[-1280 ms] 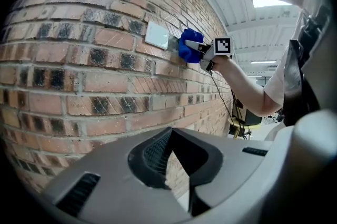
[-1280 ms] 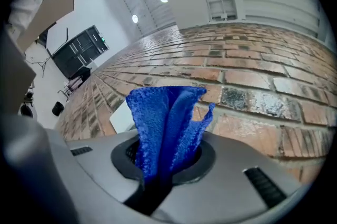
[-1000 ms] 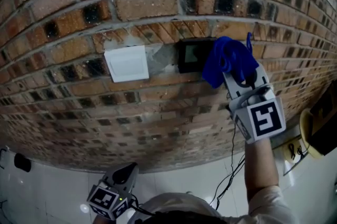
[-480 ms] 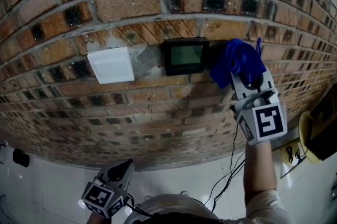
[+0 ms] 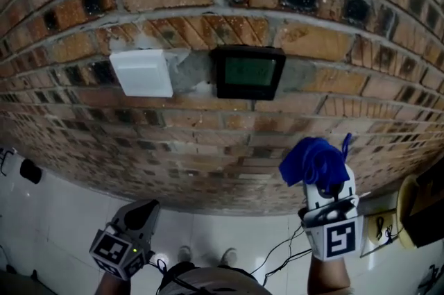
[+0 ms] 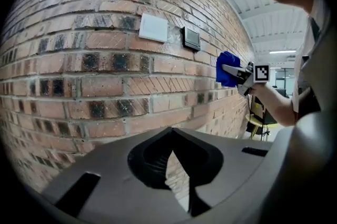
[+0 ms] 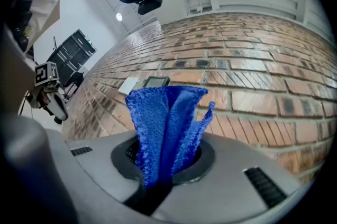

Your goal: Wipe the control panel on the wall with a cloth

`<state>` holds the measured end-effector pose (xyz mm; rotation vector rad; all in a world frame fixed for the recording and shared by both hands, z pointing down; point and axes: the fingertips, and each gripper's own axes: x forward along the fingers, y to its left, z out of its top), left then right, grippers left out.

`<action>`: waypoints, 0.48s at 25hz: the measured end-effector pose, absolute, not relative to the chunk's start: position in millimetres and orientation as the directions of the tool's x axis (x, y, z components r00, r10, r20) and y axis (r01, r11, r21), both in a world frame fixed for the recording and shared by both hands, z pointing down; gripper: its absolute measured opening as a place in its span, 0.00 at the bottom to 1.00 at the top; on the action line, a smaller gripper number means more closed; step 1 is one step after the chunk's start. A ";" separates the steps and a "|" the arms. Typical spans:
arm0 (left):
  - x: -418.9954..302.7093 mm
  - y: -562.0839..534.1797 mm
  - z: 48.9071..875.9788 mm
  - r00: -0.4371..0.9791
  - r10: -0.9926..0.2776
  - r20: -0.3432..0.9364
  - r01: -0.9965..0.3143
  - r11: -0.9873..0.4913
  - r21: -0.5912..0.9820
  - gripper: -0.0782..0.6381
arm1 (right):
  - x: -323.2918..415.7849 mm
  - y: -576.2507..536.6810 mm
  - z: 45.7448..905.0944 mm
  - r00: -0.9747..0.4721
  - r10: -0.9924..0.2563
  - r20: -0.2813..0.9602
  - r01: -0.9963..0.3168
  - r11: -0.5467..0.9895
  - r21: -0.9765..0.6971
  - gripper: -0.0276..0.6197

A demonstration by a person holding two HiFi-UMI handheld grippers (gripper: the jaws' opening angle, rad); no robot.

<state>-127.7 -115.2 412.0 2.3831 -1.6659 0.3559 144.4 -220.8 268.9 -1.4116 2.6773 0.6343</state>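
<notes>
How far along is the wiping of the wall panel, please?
Done: the blue cloth is clamped in the right tongs and was over the right side of the panel a second ago. In hand: the cloth has dropped below the panel, clear of it. Left: I cannot tell if the panel is clean; another pass may be needed.

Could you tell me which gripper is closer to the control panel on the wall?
The right gripper, holding the blue cloth, is below-right of the control panel; the left gripper hangs farther down-left.
</notes>
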 end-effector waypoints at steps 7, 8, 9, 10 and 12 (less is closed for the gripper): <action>-108.8 -97.8 411.4 0.322 -0.882 0.344 -0.940 -0.341 0.007 0.11 | 162.5 -170.7 370.7 -0.614 -0.789 -0.017 -0.769 0.593 0.238 0.18; -108.3 -92.6 409.4 0.328 -0.882 0.338 -0.938 -0.348 0.002 0.11 | 164.0 -159.1 378.7 -0.612 -0.791 0.006 -0.771 0.598 0.220 0.18; -108.8 -86.7 407.0 0.334 -0.883 0.330 -0.935 -0.354 -0.001 0.11 | 165.6 -146.7 384.1 -0.608 -0.794 0.024 -0.774 0.599 0.207 0.18; -110.2 -79.9 404.3 0.341 -0.884 0.321 -0.933 -0.360 0.000 0.11 | 167.2 -134.1 386.6 -0.601 -0.798 0.034 -0.779 0.595 0.198 0.18; -114.3 -62.9 398.6 0.357 -0.884 0.300 -0.928 -0.373 0.005 0.11 | 168.6 -108.7 383.4 -0.586 -0.810 0.032 -0.793 0.581 0.184 0.18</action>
